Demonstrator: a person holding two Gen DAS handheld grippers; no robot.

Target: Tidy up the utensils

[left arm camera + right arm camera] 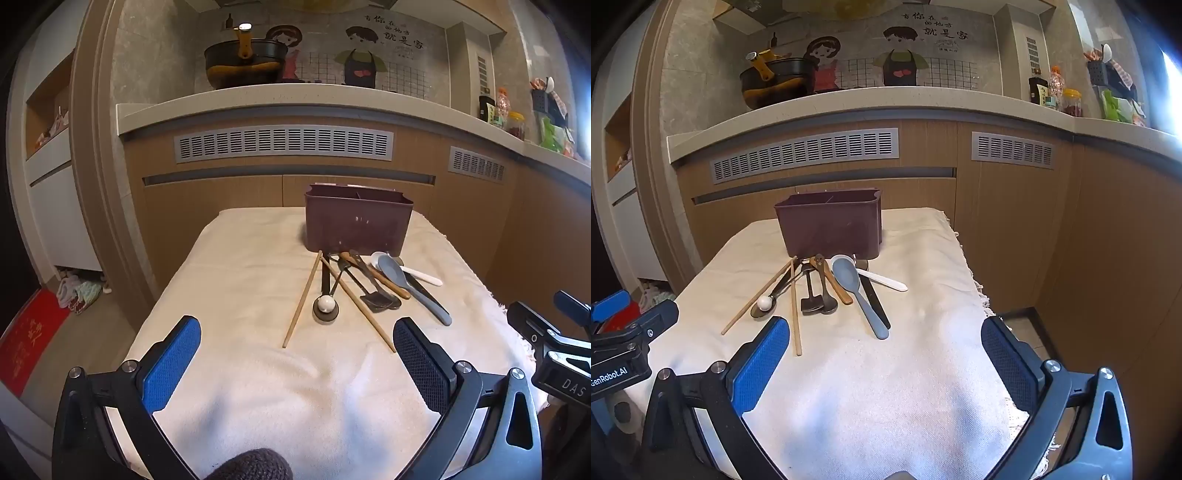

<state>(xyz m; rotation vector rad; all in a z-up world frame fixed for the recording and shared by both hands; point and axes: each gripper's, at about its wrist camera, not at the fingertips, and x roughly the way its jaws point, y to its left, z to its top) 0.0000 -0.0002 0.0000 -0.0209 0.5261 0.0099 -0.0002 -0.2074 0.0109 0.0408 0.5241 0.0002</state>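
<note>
A dark maroon utensil holder [357, 221] [830, 227] stands at the far end of a cloth-covered table. In front of it lies a pile of utensils: two wooden chopsticks [301, 302] [795, 314], a black ladle holding a white ball [325, 304] [764, 303], a dark spatula [373, 291] [811, 295], a wooden-handled utensil [388, 278] [836, 286], a grey spoon [410, 284] [858, 291] and a white spoon [413, 273] [882, 280]. My left gripper [297, 343] is open and empty, short of the pile. My right gripper [884, 343] is open and empty, near the grey spoon's handle.
The white cloth [236, 280] [923, 280] covers the table. Wooden cabinets with vents [284, 144] stand behind, under a counter holding a black pot [245, 64] and jars [1071, 101]. A red mat [29, 339] lies on the floor at left. The right gripper's body shows at the right edge of the left wrist view [554, 343].
</note>
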